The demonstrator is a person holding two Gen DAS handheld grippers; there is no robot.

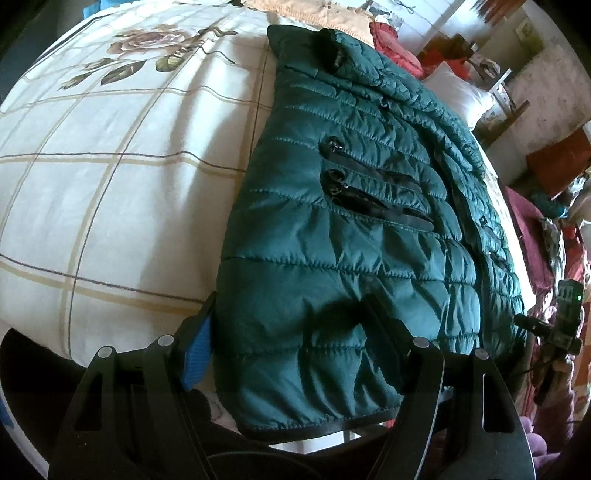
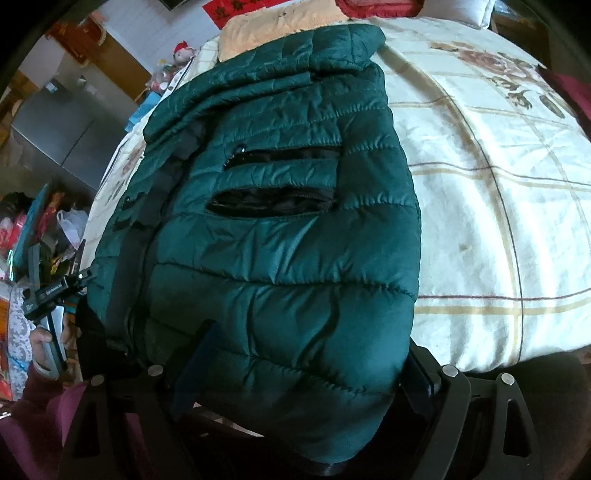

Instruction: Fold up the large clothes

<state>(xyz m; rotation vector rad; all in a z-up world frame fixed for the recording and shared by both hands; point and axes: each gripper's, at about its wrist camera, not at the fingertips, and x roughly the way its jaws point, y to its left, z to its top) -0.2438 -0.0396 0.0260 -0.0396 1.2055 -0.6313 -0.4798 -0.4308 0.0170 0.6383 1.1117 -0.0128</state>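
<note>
**Both Grippers at the Jacket's Near Hem, Neither Closed on It**

Where the green quilted jacket lies on the checked, rose-printed bedspread, its long axis runs straight away from both grippers: hem at the near edge of the bed, collar at the far end towards the orange blanket and white pillow.

Left gripper: jaws parted wide, pointing steeply down over the near hem corner on its own side. The blue-padded finger stands just off the jacket's side edge over the bedspread; the other finger rests over the fabric. The pads do not appear to press on the cloth.

Right gripper: jaws likewise spread wide, straddling the opposite hem corner, with puffed fabric bulging between the fingers. No pinch is evident; whether the pads touch the cloth cannot be settled.

Each gripper is nearest its own hem corner, so neither has the advantage. In my judgement the coming move is a grasp of the hem at both corners, then a carry along the long axis towards the collar (a lengthwise fold).

Containers: two zip pockets on the front panel stand unzipped, showing dark lining; no contents are visible. Clutter beside the bed, including a white plastic bag, is too indistinct to itemise.
</note>
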